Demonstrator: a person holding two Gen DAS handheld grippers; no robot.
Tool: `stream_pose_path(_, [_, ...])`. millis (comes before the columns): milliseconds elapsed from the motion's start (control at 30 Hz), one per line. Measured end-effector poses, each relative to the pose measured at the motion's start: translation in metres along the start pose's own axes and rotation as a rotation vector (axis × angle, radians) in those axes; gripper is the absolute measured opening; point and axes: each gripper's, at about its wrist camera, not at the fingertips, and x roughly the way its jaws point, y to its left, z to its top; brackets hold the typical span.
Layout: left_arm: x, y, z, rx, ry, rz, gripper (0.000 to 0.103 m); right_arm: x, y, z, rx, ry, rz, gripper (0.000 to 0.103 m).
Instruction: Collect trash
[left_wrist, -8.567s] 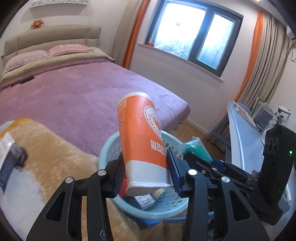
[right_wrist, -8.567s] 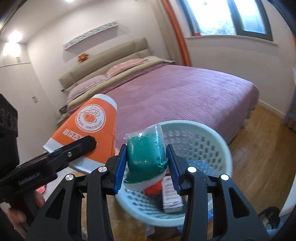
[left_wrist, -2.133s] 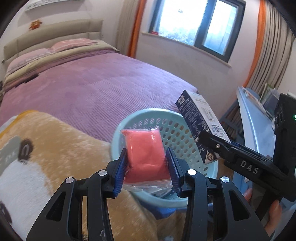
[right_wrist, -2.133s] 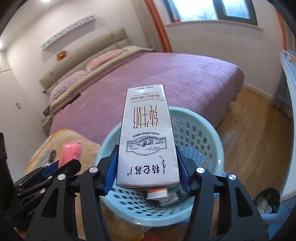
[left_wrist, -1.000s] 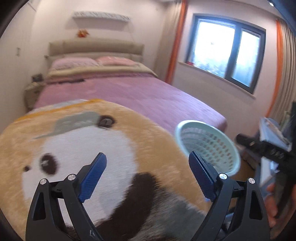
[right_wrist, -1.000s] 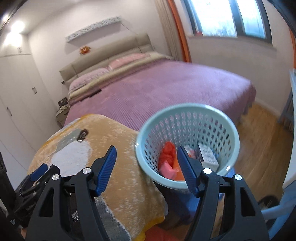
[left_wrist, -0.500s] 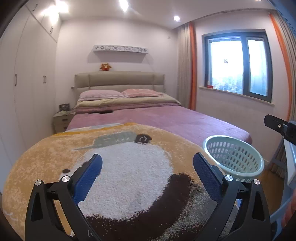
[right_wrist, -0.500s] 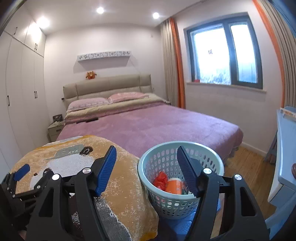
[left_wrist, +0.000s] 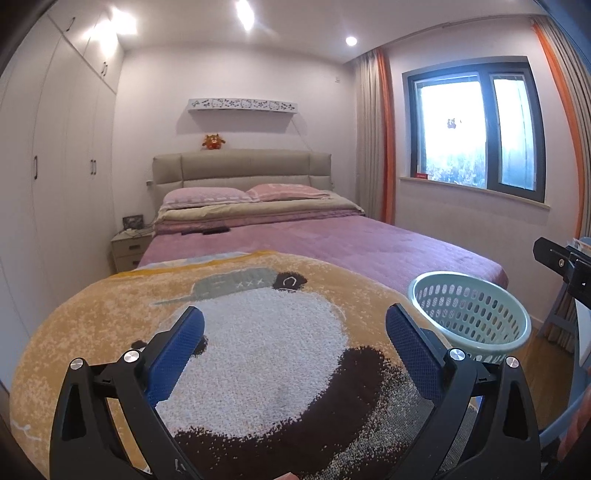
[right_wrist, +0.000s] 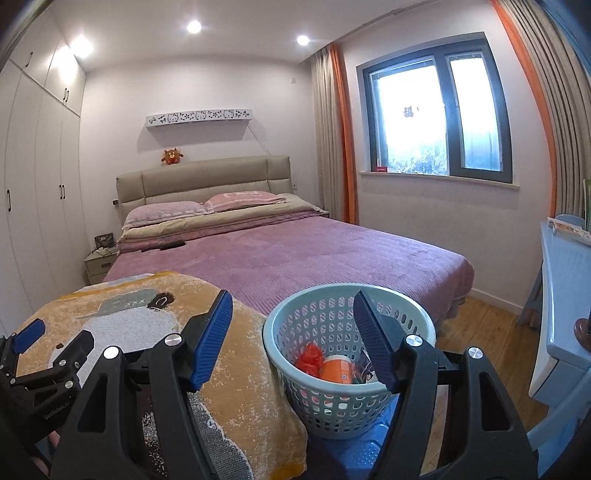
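Observation:
A pale green perforated basket (right_wrist: 417, 318) stands at the right edge of the panda blanket (right_wrist: 236, 373); it also shows in the left wrist view (left_wrist: 509, 317). Inside it lie an orange cup (right_wrist: 338, 367), a red packet (right_wrist: 309, 359) and other trash. My right gripper (right_wrist: 293, 339) is open and empty, held back from the basket. My left gripper (left_wrist: 295, 350) is open and empty above the blanket (left_wrist: 258, 350). The left gripper also shows at the left edge of the right wrist view (right_wrist: 44, 347).
A bed with a purple cover (right_wrist: 295, 251) lies behind. A nightstand (left_wrist: 129, 247) and white wardrobes (left_wrist: 55, 184) are at the left. A blue desk (right_wrist: 561, 288) stands at the right, with wooden floor (right_wrist: 487, 325) between it and the bed. A blue stool (right_wrist: 362, 450) is under the basket.
Both grippers let their trash go into the basket, opened, and have drawn back and up. In the last half second the views barely shifted.

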Motion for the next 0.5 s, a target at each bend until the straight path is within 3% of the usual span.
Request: stream_pose_path(500, [0.0025,-0.0022,0.0002,0.008,0.018,-0.015,0.096,0.0031,0.005,-0.0037,-0.013,0.012,0.007,0.067])
